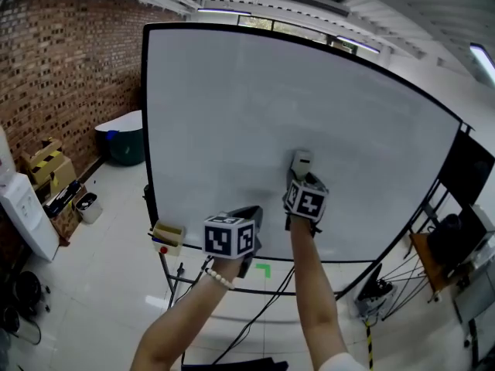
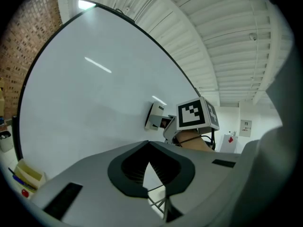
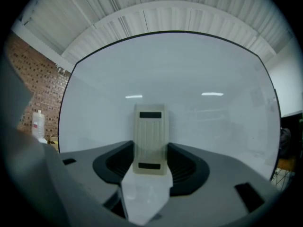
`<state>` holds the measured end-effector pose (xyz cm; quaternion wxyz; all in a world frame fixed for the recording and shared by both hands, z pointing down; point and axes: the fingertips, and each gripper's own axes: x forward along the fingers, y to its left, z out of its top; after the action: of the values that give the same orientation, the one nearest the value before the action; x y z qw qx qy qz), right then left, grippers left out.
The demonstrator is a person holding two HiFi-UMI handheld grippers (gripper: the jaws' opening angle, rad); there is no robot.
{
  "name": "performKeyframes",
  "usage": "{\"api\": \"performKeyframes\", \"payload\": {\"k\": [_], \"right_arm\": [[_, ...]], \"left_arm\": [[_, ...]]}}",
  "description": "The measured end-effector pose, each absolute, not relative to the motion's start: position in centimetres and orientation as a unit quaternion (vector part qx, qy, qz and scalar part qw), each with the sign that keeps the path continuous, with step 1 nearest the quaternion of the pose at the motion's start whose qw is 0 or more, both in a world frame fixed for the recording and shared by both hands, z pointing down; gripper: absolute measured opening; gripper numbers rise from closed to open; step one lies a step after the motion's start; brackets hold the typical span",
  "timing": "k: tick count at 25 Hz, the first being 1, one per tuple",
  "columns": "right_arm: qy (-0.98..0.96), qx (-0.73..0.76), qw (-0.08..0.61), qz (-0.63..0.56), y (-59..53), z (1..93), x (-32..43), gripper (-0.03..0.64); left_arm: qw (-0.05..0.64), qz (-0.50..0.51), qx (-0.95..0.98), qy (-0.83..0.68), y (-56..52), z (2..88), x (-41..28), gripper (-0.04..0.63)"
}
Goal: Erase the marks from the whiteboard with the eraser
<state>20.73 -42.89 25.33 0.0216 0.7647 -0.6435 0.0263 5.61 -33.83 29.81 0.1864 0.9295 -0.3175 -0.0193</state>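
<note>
**At the whiteboard (image 1: 232, 107): eraser (image 1: 302, 163) gripped in my right tongs (image 3: 150, 150)**

Low on the board, a bit right of centre, the eraser looks to be lying flat against the white surface, going by the left gripper view. My right tongs are clamped on its two long sides, with its length pointing up the board. My left tongs (image 2: 149, 148) are closed tip to tip with nothing in them, just below and left of the right ones, near the board's bottom edge. A small box of markers (image 1: 168, 236) sits by the bottom-left corner, with a brick wall (image 1: 62, 76) off to the left.
</note>
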Motion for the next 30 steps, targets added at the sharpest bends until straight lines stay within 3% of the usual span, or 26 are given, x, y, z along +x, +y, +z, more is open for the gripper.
{"api": "performKeyframes", "payload": {"k": [20,30], "right_arm": [[-0.673,0.739,0.026,0.023,-50.6,25.8,-5.0,0.249],[-0.685,0.728,0.031,0.017,-53.5,25.7,-14.4,0.249]], "left_arm": [[0.202,-0.024,0.913,-0.354,-38.8,32.1,-18.6,-0.012],[0.208,-0.042,0.904,-0.371,-40.1,32.1,-26.8,-0.012]]}}
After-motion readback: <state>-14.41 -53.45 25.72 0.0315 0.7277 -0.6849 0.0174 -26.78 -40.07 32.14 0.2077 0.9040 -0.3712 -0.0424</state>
